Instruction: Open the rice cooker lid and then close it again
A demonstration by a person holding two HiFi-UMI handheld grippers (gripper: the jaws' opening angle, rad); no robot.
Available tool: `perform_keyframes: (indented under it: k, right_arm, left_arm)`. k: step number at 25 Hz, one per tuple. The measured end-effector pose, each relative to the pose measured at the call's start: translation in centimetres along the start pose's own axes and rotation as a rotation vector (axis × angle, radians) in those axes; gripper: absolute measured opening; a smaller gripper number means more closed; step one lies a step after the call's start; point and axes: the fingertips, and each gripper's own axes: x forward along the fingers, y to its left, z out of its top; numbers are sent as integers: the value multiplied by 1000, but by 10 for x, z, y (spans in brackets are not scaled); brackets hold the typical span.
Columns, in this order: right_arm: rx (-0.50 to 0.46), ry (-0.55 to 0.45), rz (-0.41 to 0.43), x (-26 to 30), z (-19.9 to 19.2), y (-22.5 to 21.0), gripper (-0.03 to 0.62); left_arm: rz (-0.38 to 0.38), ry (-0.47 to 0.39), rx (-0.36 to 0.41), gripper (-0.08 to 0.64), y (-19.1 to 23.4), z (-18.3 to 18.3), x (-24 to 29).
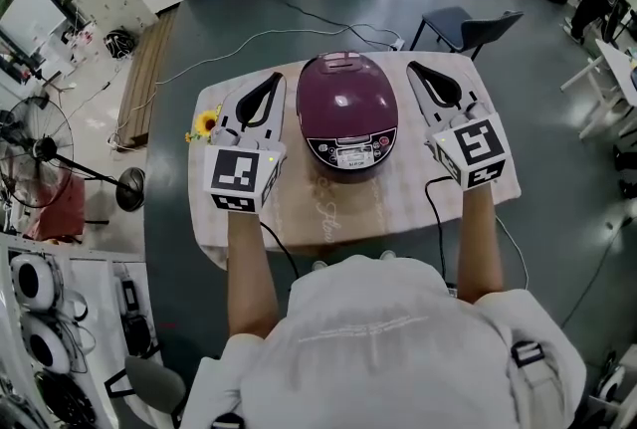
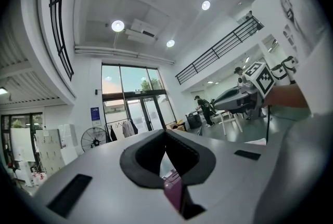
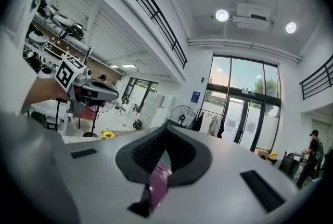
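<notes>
Hovering either side of the lid-down rice cooker (image 1: pixel 348 108), left gripper (image 1: pixel 270 83) and right gripper (image 1: pixel 417 71) are both pinched shut, empty, probably parked clear

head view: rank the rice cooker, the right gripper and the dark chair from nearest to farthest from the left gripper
1. rice cooker: on the table's middle, just to the right of the left gripper.
2. right gripper: on the cooker's other side, over the table's right part.
3. dark chair: on the floor beyond the table's far right corner.
</notes>
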Motion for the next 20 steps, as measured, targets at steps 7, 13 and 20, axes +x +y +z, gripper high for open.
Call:
perform_keyframes:
  k: [7,13,20]
  right_arm:
    - [-6,11,-2,2,-1,1,26]
    - [-1,16,-8,3,-5,-1,26]
    - [9,22,-5,7,-10,1,26]
  left_arm:
    - [-13,-2,-11,15,0,-2,2]
    - [-13,6,-14,15,2,-8,2]
    - [-20,22,-16,16,4,-15,4]
